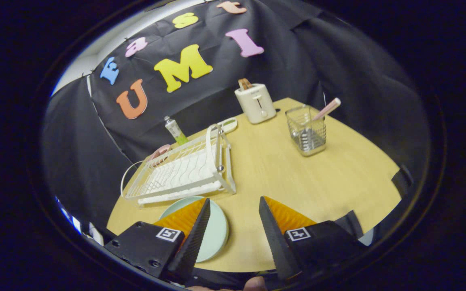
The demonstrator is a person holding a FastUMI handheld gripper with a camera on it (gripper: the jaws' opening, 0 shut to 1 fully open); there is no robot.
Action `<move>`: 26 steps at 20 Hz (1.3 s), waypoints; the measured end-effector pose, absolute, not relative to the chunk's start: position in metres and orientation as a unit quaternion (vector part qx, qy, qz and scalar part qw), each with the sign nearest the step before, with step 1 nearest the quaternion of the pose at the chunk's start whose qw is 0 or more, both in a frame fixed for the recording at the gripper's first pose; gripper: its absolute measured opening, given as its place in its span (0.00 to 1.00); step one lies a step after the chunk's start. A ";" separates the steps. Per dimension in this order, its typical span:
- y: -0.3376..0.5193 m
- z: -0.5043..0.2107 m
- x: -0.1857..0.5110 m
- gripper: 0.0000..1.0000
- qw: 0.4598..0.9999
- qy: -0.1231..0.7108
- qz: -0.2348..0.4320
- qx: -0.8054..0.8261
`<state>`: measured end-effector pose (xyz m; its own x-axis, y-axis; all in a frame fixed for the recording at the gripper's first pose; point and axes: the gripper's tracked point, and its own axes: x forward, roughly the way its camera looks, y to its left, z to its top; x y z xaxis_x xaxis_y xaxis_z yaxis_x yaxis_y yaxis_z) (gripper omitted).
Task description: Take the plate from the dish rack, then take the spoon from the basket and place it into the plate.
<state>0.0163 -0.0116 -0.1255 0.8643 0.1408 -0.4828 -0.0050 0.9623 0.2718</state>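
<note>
Gripper wide open, empty, above plate; spoon leans in far basket, which could tip during grasp.

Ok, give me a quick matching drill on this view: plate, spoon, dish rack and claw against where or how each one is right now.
Things:
1. plate
2. spoon
3. dish rack
4. claw

States:
A. standing in the wire basket, beyond the fingers
B. open, holding nothing
C. flat on the table, partly under one finger
D. no dishes in it, just ahead of the plate

Pairs: 1-C, 2-A, 3-D, 4-B
</note>
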 end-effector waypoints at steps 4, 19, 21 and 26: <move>-0.072 -0.090 0.016 0.93 0.987 0.156 -0.023 0.033; -0.199 -0.095 0.124 1.00 0.998 0.063 -0.002 0.021; -0.203 -0.102 0.143 0.97 0.996 0.074 0.010 0.037; -0.191 -0.112 0.177 0.67 0.993 0.096 0.046 0.054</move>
<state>0.1773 -0.1906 -0.1115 0.9775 0.1011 -0.1852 -0.0803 0.9899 0.1169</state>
